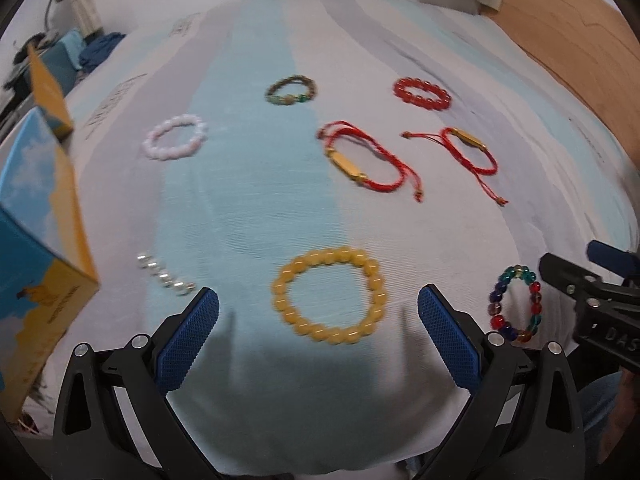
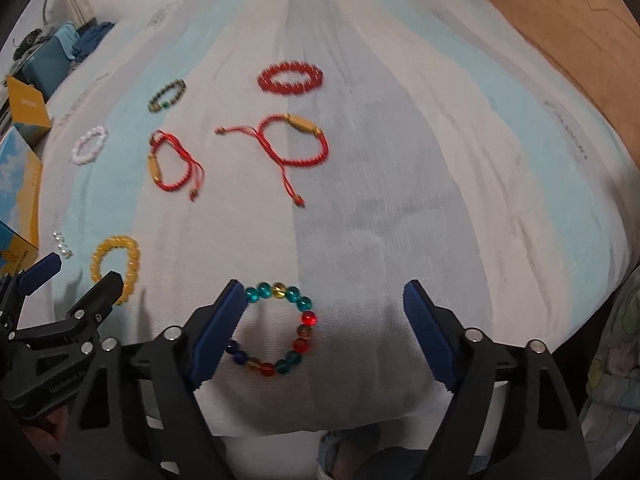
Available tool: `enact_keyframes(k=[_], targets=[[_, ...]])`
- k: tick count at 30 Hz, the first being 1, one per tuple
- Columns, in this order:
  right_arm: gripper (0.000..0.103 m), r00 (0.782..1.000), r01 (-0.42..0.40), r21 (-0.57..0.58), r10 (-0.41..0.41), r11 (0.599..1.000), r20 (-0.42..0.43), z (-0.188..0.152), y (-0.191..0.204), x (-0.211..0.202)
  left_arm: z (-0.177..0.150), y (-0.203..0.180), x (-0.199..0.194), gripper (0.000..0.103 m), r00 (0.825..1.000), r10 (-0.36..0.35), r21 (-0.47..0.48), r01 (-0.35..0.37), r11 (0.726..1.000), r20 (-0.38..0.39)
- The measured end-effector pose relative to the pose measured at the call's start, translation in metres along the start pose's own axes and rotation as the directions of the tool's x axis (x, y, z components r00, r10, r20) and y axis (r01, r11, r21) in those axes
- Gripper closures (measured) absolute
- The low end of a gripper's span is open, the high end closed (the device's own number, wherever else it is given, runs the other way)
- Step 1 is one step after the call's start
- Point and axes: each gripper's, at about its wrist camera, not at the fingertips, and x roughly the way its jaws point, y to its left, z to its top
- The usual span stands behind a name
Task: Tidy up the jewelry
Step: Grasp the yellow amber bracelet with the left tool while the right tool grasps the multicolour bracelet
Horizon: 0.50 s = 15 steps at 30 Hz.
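left wrist view: the left gripper [image 1: 319, 300] stands wide open over the striped cloth [image 1: 248, 184], holding nothing, and the yellow bead bracelet [image 1: 328, 295] lies flat between its pads, ring slightly wider left to right, though blur softens it. right wrist view: the right gripper [image 2: 324, 312] is spread and empty; the multicolour bead bracelet [image 2: 276, 330] lies flat by its left pad, apparently just touching.

Two black hand-held grippers with blue pads

The left gripper [image 1: 318, 312] and right gripper [image 2: 324, 308] are showing black angular frames, silver round screws at the joints and blue cross-hatched pads [image 1: 188, 340] lining the jaws; pale lettering is showing on their black bodies, and blue denim is showing below.
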Motion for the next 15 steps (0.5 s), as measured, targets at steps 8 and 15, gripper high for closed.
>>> enact_keyframes(k=[8, 15], targets=[[0.051, 0.992, -0.036, 0.018, 0.037, 0.999, -0.119, -0.003, -0.009, 0.030, 0.001, -0.016, 0.028, 0.011, 0.999, -0.007, 0.013, 0.008, 1.000, -0.054], [0.057, 0.982, -0.060, 0.043, 0.067, 0.997, -0.175, -0.005, -0.012, 0.043, 0.001, -0.018, 0.037, 0.015, 0.998, -0.010, 0.008, 0.011, 1.000, -0.057]])
